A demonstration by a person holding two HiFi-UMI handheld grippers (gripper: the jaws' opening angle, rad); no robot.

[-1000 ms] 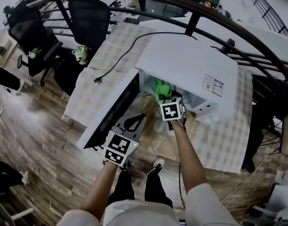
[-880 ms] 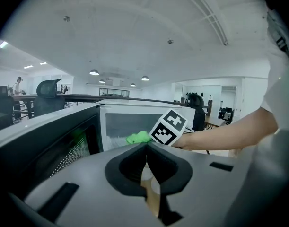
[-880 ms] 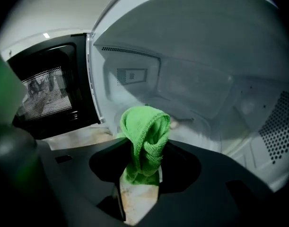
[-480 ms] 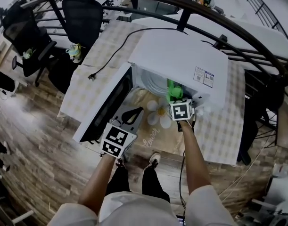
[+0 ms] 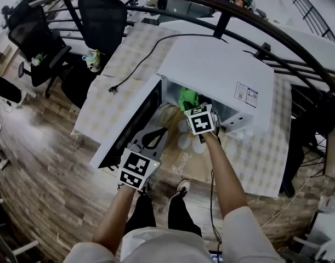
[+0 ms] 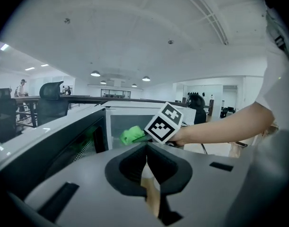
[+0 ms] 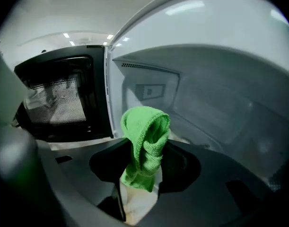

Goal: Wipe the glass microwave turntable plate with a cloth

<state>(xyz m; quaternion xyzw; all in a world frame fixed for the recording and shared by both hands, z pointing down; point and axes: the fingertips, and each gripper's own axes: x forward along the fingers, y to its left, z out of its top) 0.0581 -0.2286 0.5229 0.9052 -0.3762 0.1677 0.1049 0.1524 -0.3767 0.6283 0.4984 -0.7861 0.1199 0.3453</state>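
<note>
Jaws on the right gripper are clamping the green cloth and swinging it back left inside the microwave, so they're probably mid-wipe on the glass plate hidden underneath, while the left gripper is idling, closed on nothing.

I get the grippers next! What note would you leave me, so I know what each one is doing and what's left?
The left gripper has its jaws together and is empty, held in front of the open microwave door.
The right gripper is shut on the green cloth and reaches into the microwave cavity.
Done: the door is open and the cloth is gripped and inside.
The glass plate is not clearly visible, so I can't tell whether the cloth touches it or how much is wiped.
Left: probably press the cloth onto the plate and wipe all around.
</note>
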